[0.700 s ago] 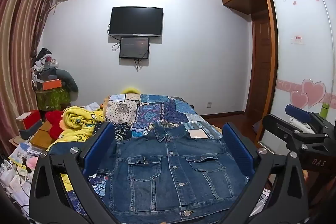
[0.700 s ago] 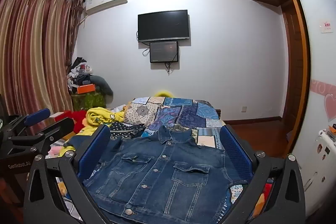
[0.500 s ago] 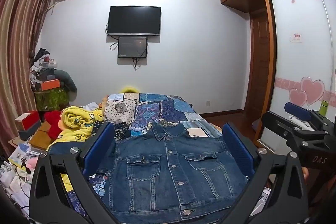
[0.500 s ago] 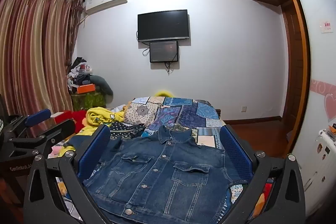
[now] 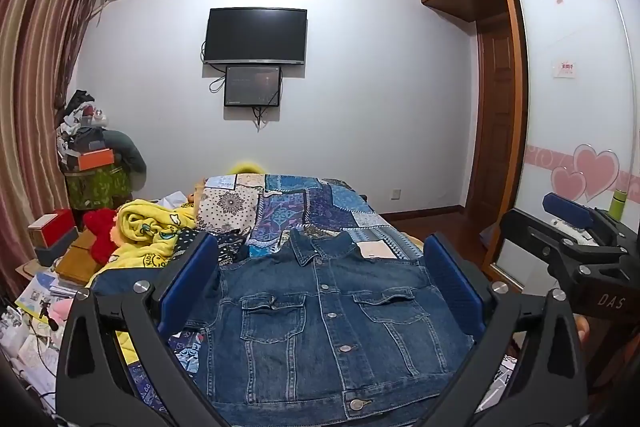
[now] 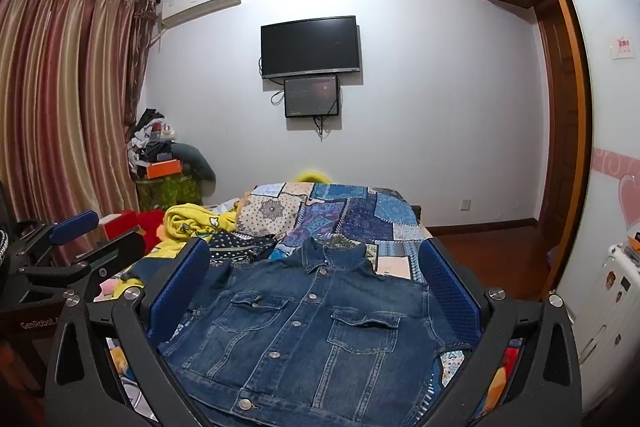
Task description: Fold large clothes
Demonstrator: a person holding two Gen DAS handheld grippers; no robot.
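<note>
A bed covered by a blue patchwork quilt of printed squares (image 5: 320, 203) is seen running away from both cameras toward the far wall. On its near end a dark blue denim jacket with metal buttons and two flapped chest pockets (image 5: 332, 319) is laid front side up, collar toward the far wall and hem toward the cameras. The front is buttoned and the body lies fairly flat; no fold across the body is visible. The sleeves cannot be traced clearly: dark denim shows beside the jacket's left edge in both views, but whether it is a sleeve spread out or already turned in cannot be told. The folding is therefore judged to be at or near its start, with the sleeves and the body folds still to be made. A crumpled yellow printed blanket (image 5: 152, 227) and a red plush item (image 5: 100, 231) lie at the left side of the bed, apart from the jacket. The left gripper (image 5: 320, 283) is held above the jacket with its blue-padded jaws spread wide and nothing between them. The right gripper (image 6: 312, 287) is likewise held above the garment, jaws fully apart and empty. No cloth is touched by either tool, so the first grasp is judged to remain outstanding.
</note>
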